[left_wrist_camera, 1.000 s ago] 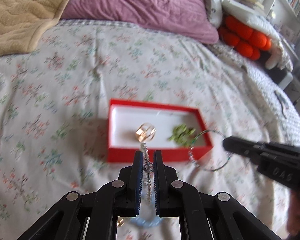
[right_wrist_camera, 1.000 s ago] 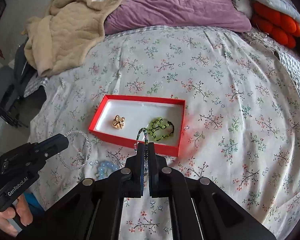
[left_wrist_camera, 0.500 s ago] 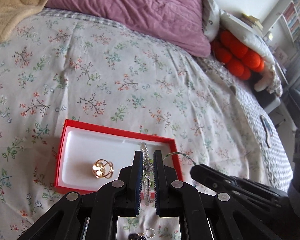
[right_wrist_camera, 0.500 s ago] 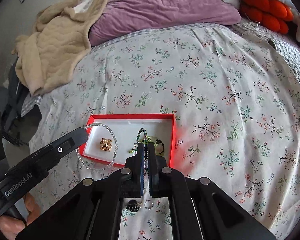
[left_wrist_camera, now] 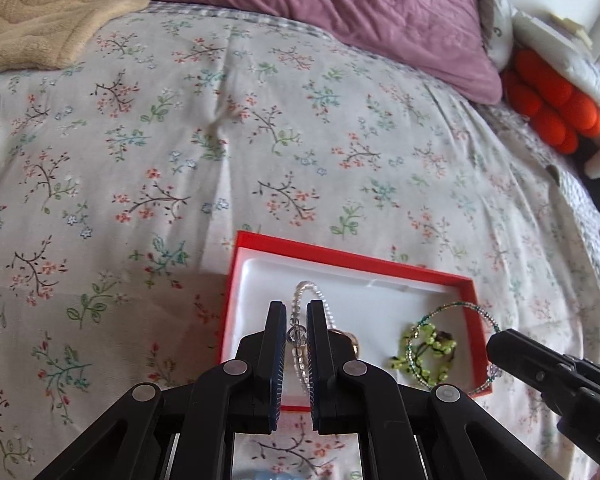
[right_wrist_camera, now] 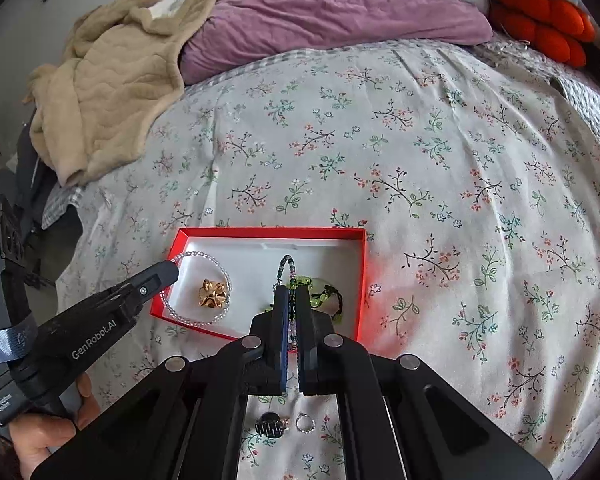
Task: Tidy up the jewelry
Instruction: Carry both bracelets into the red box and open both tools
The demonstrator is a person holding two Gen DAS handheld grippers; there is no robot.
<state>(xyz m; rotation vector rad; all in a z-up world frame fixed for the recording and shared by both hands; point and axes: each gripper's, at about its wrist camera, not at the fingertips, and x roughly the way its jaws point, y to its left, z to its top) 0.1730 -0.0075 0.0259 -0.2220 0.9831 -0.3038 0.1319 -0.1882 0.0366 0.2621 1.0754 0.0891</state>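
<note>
A: What does the left gripper (left_wrist_camera: 297, 322) have?

B: Its fingers are pinched on a clear bead bracelet (left_wrist_camera: 300, 334). The loop hangs over the left half of the red box (left_wrist_camera: 342, 255), around a gold ornament (right_wrist_camera: 212, 293) lying on the white lining; from the right wrist view I cannot tell whether the beads touch the lining.

A: And the right gripper (right_wrist_camera: 291, 304)?

B: Its fingers are pinched on a thin green and dark bead bracelet (left_wrist_camera: 456, 308). That loop stands over the right half of the box, above a green bead piece (left_wrist_camera: 426, 350) lying there.

A: Where is the box?

B: On the flowered bed cover (left_wrist_camera: 260, 140), just ahead of both grippers. A purple pillow (right_wrist_camera: 332, 8) and a tan blanket (right_wrist_camera: 112, 80) lie at the far end.

A: Anything outside the box?

B: A dark hair clip (right_wrist_camera: 269, 427) and a small silver ring (right_wrist_camera: 305, 423) lie on the cover, near the box. A hand (right_wrist_camera: 48, 436) shows at the left gripper's handle.
</note>
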